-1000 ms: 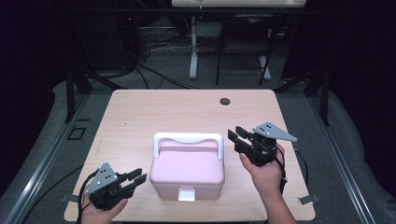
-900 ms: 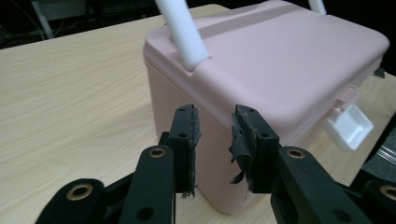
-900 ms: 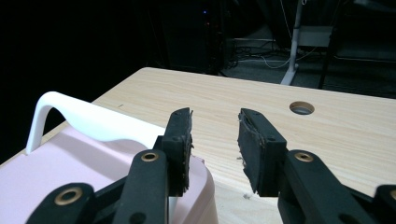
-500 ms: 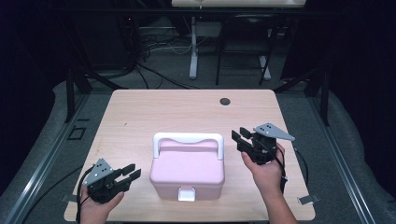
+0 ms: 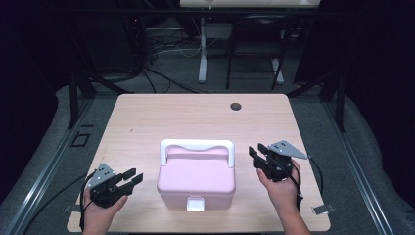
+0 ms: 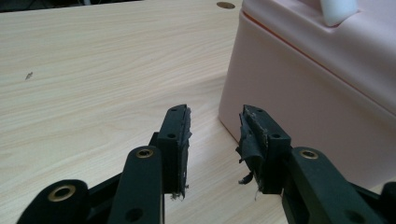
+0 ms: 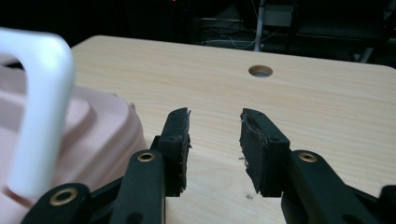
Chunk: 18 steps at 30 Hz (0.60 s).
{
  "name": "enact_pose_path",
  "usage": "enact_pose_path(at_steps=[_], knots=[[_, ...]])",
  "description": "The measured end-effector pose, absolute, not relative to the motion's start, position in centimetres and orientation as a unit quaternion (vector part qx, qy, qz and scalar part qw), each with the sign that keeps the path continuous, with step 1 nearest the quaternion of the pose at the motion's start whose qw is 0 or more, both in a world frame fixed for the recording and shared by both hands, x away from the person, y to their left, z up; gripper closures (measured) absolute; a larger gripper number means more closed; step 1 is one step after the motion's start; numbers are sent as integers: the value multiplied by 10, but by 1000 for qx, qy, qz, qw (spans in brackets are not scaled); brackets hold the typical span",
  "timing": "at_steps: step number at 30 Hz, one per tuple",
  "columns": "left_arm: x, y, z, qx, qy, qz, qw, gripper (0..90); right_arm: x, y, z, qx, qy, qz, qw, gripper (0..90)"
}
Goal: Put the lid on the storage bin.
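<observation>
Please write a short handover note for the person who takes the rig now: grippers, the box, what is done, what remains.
Left gripper: jaws just opening, empty, low beside the pink box, near its left wall.
Right gripper: jaws just opening, empty, beside the white handle, apart from it.
Box: closed, at the table's near middle, latch facing the person.
Done: nothing visible.
Left: probably grasp the box or open it.

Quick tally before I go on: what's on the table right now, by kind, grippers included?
Pink box with white handle and white latch: 1
Black grippers: 2, left gripper and right gripper, both open and empty, one on each side of the box
Total: 3
</observation>
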<state>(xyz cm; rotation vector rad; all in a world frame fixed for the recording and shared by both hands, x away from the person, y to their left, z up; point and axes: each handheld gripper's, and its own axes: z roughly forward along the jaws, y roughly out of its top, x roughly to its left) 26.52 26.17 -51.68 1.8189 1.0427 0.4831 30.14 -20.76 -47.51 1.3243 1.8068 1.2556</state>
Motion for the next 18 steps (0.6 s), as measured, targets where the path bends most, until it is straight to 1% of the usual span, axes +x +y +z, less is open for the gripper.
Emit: enact_pose_path(at_steps=[9,10,11,14,16,18], knots=[[269,261,-526,744,435,190,469,586,296,-215,-506,506,692,436,274,594],[270,260,-529,744,435,189,470,577,296,-219,-515,515,692,434,260,594],[270,260,-529,744,435,189,470,572,296,-219,-515,515,692,434,260,594],[272,258,-533,750,433,190,463,550,298,-226,-525,533,684,440,233,593],[273,258,-535,752,432,191,460,542,299,-227,-525,534,683,442,232,590],[274,256,-536,754,428,191,461,526,299,-227,-526,524,684,447,241,579]])
